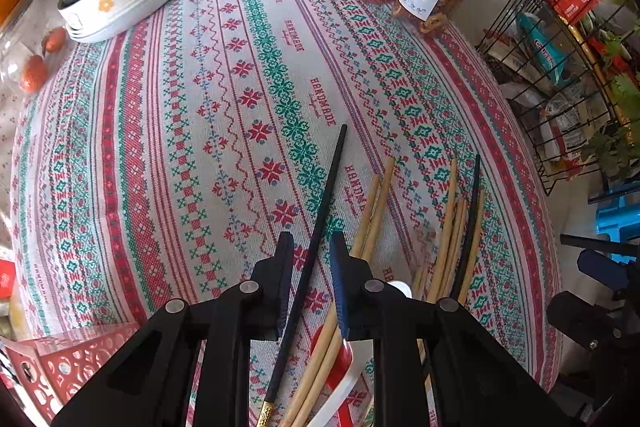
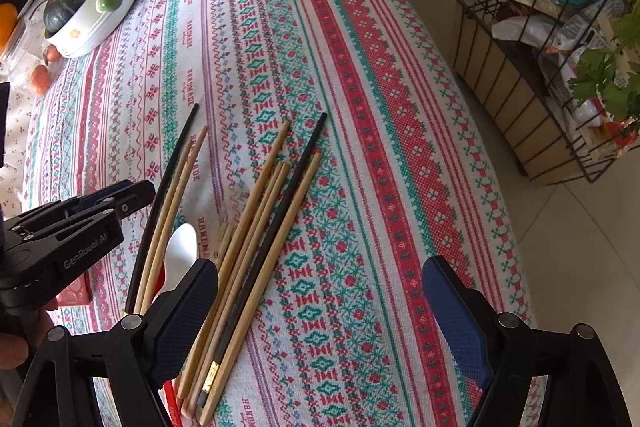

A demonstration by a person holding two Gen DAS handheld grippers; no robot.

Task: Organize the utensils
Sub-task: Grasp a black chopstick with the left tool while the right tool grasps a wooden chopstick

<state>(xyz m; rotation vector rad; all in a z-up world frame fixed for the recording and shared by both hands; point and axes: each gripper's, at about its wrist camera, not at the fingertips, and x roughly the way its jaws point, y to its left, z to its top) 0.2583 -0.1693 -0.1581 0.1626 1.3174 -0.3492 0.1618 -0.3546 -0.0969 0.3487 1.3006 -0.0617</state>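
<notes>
One black chopstick [image 1: 320,227] is seen between the narrowed left gripper [image 1: 310,247], contact seemingly not yet made; the right gripper [image 2: 320,307] is held wide, empty, bamboo chopsticks [image 2: 256,227] beside its left finger.

Bright, sharp daylight; strong fisheye edge-bending.

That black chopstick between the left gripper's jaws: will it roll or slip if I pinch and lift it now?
The black chopstick looks thin, straight and rigid, so it should lift without bending. Its smooth, narrow shaft may slip or pivot between the left gripper pads. The pinch appears well off its middle, so the long end could droop.
</notes>
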